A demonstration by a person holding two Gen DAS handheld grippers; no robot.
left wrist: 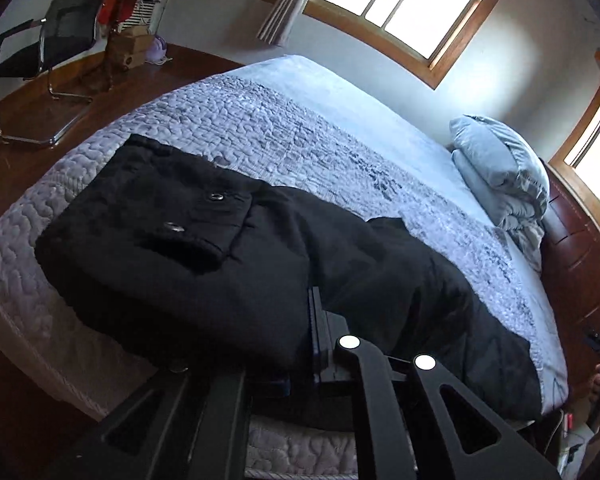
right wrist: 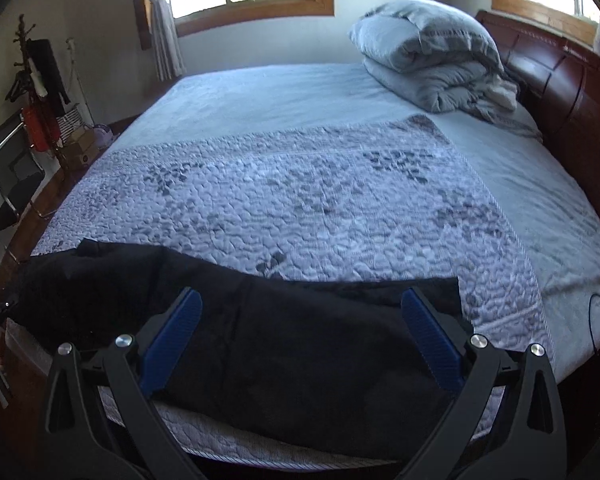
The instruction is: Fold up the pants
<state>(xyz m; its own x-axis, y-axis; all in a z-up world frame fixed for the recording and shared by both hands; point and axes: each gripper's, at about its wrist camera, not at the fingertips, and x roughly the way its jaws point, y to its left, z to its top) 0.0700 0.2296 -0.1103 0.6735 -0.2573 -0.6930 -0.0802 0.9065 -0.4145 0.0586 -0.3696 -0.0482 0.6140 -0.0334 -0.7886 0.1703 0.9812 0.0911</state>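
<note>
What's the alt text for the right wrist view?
The right hand-held gripper hangs open, blue pads spread wide over black pants lying along the near edge of a bed with a grey quilted cover. A folded grey duvet sits by the dark wooden headboard, under bright windows.

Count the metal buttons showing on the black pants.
2. Both sit on the folded waist flap of the black pants: the upper button near the flap's far edge, the lower button closer to the camera. Others may be hidden in folds.
</note>
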